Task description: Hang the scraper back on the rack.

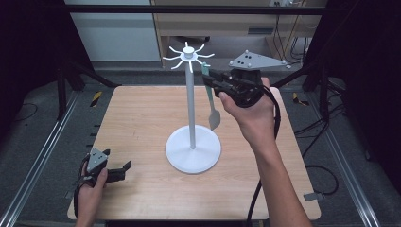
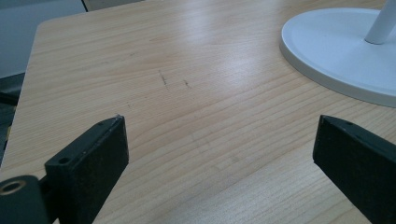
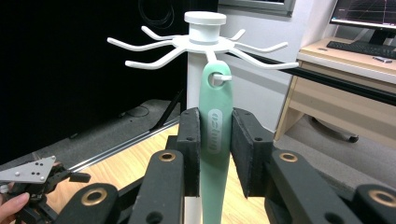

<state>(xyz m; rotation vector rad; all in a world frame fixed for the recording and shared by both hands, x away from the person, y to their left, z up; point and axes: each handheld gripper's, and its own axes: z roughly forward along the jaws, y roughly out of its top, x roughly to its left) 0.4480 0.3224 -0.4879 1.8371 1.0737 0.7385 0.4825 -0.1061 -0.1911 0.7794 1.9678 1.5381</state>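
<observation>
The right gripper (image 3: pixel 215 154) is raised at the top of the white hook stand (image 1: pixel 191 101), its two black jaws pressed against the flanks of a pale green utensil handle (image 3: pixel 215 135) — a spatula or similar tool, whose grey blade (image 1: pixel 214 118) hangs down beside the pole in the high view. In the right gripper view the hole at the handle's top sits over one white hook (image 3: pixel 223 78) of the crown of hooks, so the tool appears threaded on the peg while the jaws hold it; whether its weight rests on the hook or on the pads I cannot tell. The step in hand reads as the hanging itself, at or near seating — or equally the first instant of lifting off; the frames alone do not settle direction. If hanging, the next move calls for a small opening of the jaws and a straight retreat away from the pole, without dragging the handle sideways off the short peg or rocking the stand on its round base (image 1: pixel 193 150). The left gripper (image 1: pixel 113 172) lies low at the near-left corner of the wooden table (image 1: pixel 142 118), well apart from the stand, jaws spread wide over bare wood and holding nothing.
</observation>
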